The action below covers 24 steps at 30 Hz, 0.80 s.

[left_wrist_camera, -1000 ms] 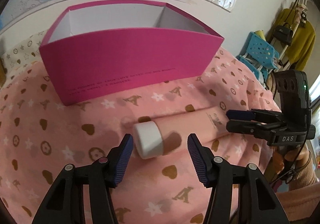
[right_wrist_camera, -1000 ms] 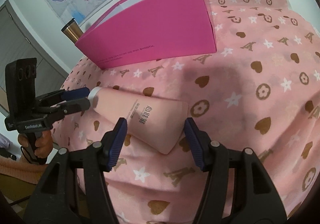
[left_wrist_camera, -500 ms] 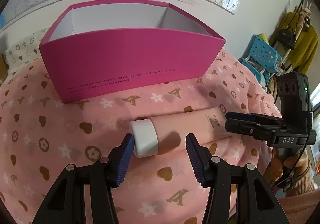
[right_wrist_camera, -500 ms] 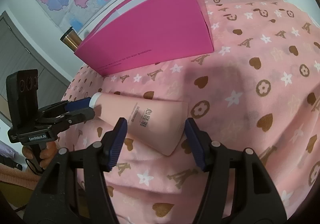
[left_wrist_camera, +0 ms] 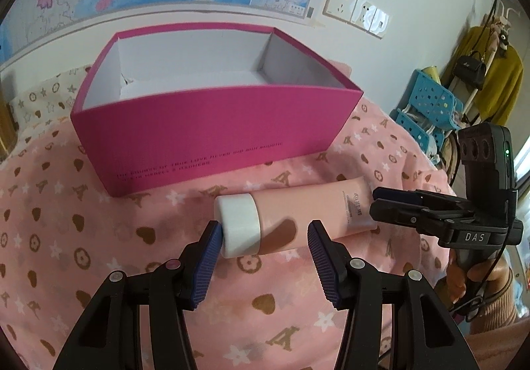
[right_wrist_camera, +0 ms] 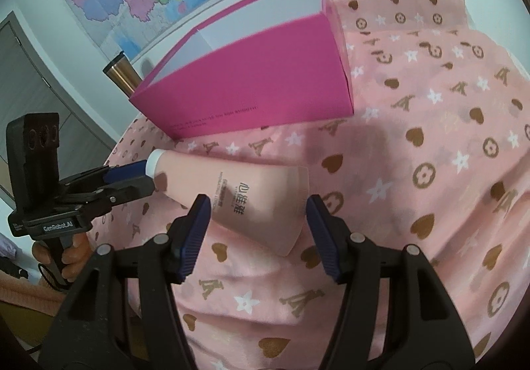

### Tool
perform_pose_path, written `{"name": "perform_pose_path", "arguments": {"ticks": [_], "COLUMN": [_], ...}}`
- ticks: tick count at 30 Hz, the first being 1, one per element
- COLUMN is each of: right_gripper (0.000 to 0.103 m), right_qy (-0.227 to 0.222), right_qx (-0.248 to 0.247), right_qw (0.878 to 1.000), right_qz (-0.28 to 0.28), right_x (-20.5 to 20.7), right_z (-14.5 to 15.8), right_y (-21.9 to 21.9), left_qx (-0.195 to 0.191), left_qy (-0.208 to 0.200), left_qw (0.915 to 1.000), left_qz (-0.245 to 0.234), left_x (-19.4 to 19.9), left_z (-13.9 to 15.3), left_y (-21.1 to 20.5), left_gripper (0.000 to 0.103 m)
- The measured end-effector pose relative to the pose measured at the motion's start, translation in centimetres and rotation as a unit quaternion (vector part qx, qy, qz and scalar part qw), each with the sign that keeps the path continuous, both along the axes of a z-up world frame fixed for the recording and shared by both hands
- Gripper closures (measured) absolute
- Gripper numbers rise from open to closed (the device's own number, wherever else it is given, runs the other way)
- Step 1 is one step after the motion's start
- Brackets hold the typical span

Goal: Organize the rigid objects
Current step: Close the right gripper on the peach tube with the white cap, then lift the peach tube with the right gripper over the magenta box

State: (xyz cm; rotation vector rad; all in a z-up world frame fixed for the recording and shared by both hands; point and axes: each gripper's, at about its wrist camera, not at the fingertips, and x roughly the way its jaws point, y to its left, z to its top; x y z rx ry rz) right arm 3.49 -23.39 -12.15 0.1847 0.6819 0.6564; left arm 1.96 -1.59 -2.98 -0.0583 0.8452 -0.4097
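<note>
Two pairs of tongs are set at opposite ends of one pink cosmetic tube [left_wrist_camera: 308,214], which lies on its side on the pink patterned cloth [left_wrist_camera: 66,237] just in front of the empty magenta box [left_wrist_camera: 212,138]. The left tongs [left_wrist_camera: 263,246] are spread open around the white cap [left_wrist_camera: 237,226], one pad touching it; the right tongs [right_wrist_camera: 256,231] are spread open around the flat crimped tail, gripping nothing. Several slips are likely from here. If only the cap is pinched, the smooth round plastic could squirt out. If the soft tail is squeezed, it could fold and the tube droop. The near wall of the box could be struck unless the tube is raised well clear of it.
</note>
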Motion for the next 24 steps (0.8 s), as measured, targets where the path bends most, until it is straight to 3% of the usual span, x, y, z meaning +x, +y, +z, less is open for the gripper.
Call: {"name": "perform_pose_path", "arguments": {"ticks": [24], "right_gripper": [0.041], "right_qy": [-0.033], "right_qx": [0.001], "right_qw": [0.999], "right_qz": [-0.012], "right_x": [0.2], "right_z": [2.0], "right_y": [-0.9], "left_qx": [0.001], "left_qy": [-0.028], "left_qw": [0.9996], "left_qz": [-0.004], "left_x": [0.3], "left_z": [1.8], "left_y": [-1.2], "left_gripper": [0.049]}}
